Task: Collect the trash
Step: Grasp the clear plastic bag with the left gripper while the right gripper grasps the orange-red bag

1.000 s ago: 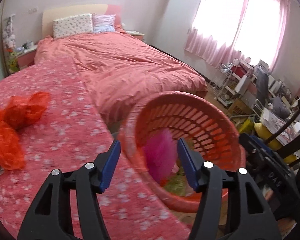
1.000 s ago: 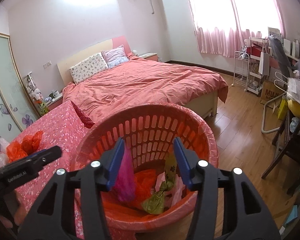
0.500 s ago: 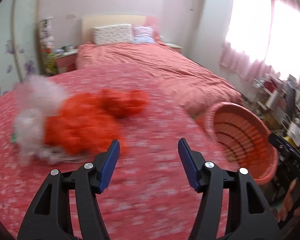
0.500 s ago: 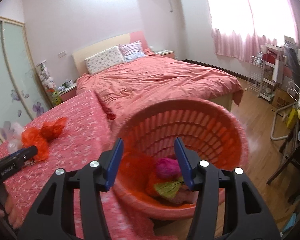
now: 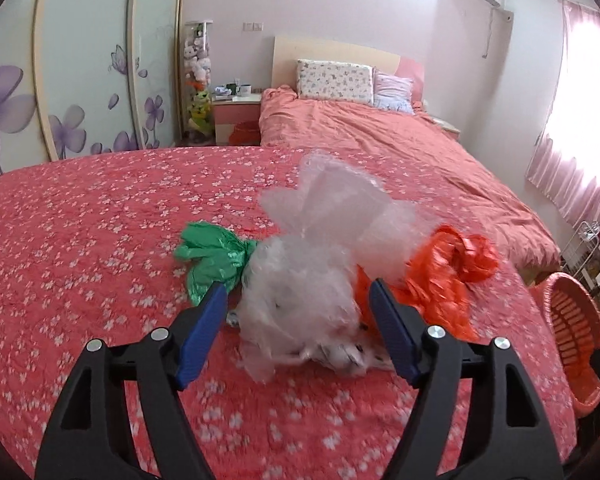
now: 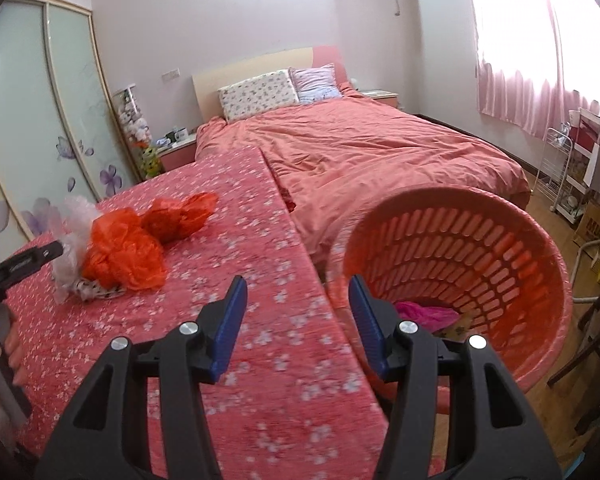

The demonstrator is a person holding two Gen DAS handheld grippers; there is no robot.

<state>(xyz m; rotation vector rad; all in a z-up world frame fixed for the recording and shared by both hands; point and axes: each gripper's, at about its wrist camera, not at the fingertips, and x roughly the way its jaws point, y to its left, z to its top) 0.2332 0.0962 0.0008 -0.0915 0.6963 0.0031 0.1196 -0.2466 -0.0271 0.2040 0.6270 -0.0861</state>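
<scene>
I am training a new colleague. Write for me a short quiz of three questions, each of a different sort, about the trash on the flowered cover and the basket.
1. True or false: the left gripper is shut on the clear plastic bag.
2. Which lies left of that bag? A green bag; B orange bag; C pillow.
3. What colour is the basket?

Key: 1 false; 2 A; 3 orange-red.

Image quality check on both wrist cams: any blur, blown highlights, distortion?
Left wrist: motion smear on the clear crinkled plastic bag and the flowered red bedspread nearby; the window at right is blown out. Right wrist: the pink-curtained window is overexposed, and the near rim of the orange slatted plastic basket is slightly soft. Both: heavy fisheye curvature, dark corner vignette.
</scene>
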